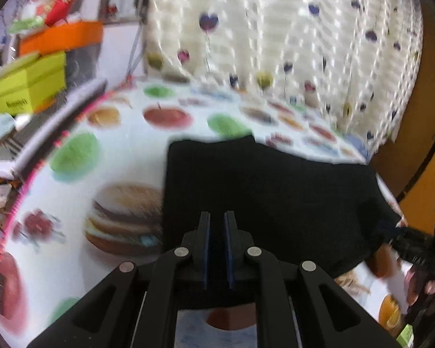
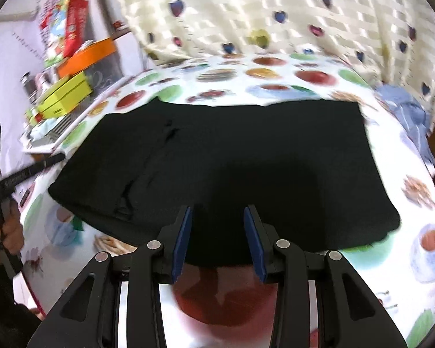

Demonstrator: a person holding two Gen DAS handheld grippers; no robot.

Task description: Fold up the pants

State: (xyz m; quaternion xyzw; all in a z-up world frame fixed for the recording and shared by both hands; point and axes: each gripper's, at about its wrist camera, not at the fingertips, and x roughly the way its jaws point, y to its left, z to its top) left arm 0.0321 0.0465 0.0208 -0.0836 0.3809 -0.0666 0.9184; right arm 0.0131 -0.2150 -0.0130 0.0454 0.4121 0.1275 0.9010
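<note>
The black pants [image 2: 232, 156] lie folded into a flat rectangle on the food-print tablecloth [image 2: 304, 75]. My right gripper [image 2: 218, 233] is open, its blue pads apart, hovering over the near edge of the pants. In the left wrist view the pants [image 1: 261, 188] fill the middle. My left gripper [image 1: 217, 232] hovers over their near edge with a narrow gap between its blue pads and nothing visibly between them. The right gripper [image 1: 414, 249] shows at the right edge of that view.
Yellow [image 1: 26, 87] and orange boxes [image 1: 63, 37] are stacked at the left beside a white tray [image 2: 52, 133]. A heart-print curtain [image 1: 275, 29] hangs behind the table. A blue cloth [image 2: 406, 110] lies at the far right corner.
</note>
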